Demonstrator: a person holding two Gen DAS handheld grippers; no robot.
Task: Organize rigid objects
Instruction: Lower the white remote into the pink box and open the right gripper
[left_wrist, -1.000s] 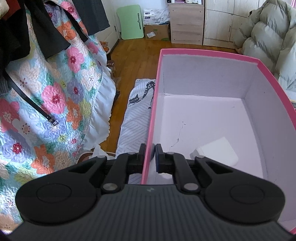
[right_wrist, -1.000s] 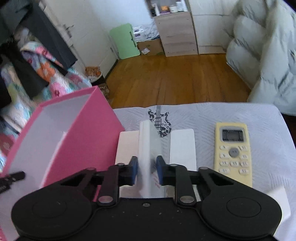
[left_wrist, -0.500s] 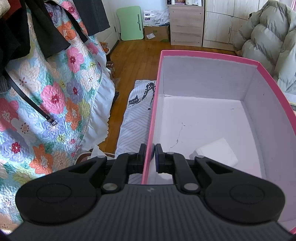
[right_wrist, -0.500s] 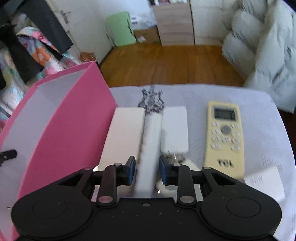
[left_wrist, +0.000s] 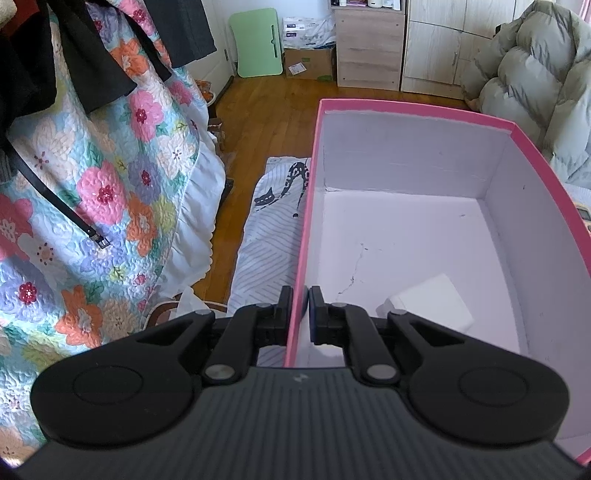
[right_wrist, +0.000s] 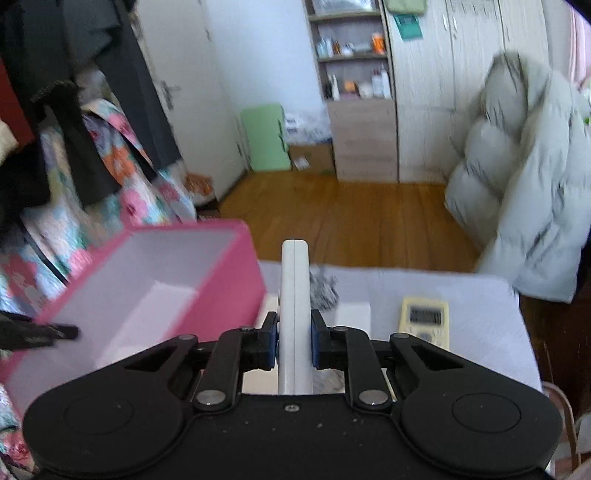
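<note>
My left gripper is shut on the near left wall of the pink box, one finger outside and one inside. A white block lies on the box floor. In the right wrist view my right gripper holds a slim white device edge-up above the bed; its jaws are closing, with the pads pressed on the device's two faces. The pink box stands just to its left. A yellow remote and a white flat item lie on the bed cover beyond.
A floral quilt with dark clothes hangs to the left of the box. A puffy grey coat is heaped to the right. Beyond the bed's far edge are wooden floor, a green board and cabinets.
The right gripper opened a little, then shut on the slim white device and lifted it off the bed, with the view swinging upward. The left gripper and the box have stayed still.
</note>
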